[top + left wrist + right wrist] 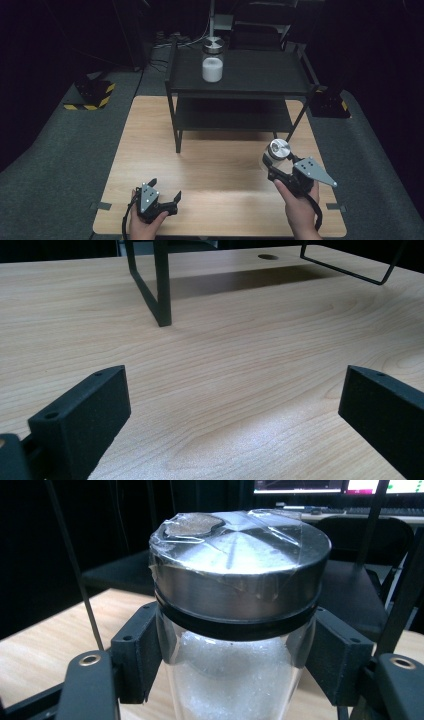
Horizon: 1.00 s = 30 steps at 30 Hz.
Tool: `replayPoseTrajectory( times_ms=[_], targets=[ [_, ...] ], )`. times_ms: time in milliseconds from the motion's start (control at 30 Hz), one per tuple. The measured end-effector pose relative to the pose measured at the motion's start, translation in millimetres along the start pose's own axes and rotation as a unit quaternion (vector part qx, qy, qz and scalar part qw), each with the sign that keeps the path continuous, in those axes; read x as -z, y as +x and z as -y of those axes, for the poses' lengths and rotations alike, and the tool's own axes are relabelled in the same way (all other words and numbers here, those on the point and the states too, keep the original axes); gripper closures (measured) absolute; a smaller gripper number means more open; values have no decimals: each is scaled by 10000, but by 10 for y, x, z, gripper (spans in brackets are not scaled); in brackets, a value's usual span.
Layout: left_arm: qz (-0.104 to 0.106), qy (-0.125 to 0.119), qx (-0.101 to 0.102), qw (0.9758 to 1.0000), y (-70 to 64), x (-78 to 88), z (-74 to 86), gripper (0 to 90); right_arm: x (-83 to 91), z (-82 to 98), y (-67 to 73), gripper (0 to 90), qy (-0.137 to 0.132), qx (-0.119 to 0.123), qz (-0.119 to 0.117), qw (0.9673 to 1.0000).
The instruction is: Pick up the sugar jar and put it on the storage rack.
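Slipping worries me: right gripper [276, 167] clamps smooth glass jar [235, 680] below its lid; left gripper [165, 192] rests with jaws apart.

I see a wooden table [220, 170] on grey carpet; a black rack [235, 80] stands on its far half, a jar [212, 60] on the top shelf.

Clear glass jar [235, 675], brushed metal lid [240, 555], matt wood-grain table [240, 340].
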<state>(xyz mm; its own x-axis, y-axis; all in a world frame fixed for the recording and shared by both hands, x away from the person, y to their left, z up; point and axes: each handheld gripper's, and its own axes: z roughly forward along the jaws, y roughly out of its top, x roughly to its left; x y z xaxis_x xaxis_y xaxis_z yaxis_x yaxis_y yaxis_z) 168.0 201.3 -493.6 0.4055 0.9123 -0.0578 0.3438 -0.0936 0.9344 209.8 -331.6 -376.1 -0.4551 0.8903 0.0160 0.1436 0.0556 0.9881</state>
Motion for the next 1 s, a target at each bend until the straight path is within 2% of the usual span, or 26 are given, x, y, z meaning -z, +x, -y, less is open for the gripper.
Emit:
replayPoseTrajectory(
  times_ms=[267,633,867,1000],
  targets=[
    [27,22,12,10000,16,3,-6,6,-73,-267,-2,306,-148,46,-21,9999],
    [57,52,-11,10000,26,6,-14,6,-168,-647,16,307,-348,-17,-27,9994],
    [82,26,35,10000,45,12,-3,6,-209,-815,28,307,-502,44,-18,9987],
    [96,30,33,9999,50,12,-4,6,-235,-887,49,307,-498,108,16,9987]
  ],
)
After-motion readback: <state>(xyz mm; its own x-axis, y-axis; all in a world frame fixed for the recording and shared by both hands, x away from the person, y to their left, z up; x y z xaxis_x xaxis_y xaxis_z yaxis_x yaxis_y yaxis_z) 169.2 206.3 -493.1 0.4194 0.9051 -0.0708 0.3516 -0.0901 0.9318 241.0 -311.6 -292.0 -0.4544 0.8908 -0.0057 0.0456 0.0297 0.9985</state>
